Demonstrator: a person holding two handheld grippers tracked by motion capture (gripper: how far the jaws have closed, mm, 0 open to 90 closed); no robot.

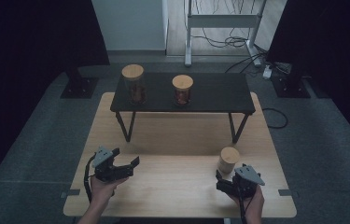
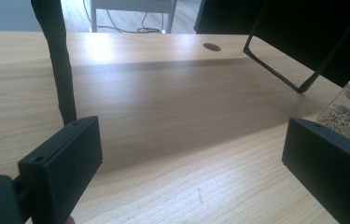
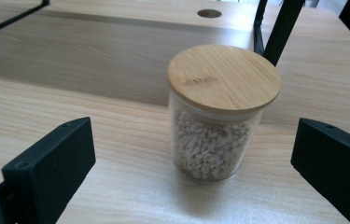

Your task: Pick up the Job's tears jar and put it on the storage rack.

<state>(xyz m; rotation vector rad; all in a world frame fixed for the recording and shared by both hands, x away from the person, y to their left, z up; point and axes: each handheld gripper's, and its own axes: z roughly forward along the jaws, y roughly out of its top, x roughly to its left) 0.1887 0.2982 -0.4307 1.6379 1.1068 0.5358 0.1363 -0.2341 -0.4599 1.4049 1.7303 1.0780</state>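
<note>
Clearly the right hand-held gripper has its jaws spread wide, gripping nothing, with the lidded glass jar of pale grains standing upright on the table just ahead, between the jaws but apart from both. Likewise, the left hand-held gripper gapes wide and empty above bare wood.

I counted three lidded glass jars: one short jar at the lower right of the high view, plus a tall jar and a squat jar at upper centre. There was one black shelf, one wooden table, and two grippers, my left gripper and my right gripper.
</note>
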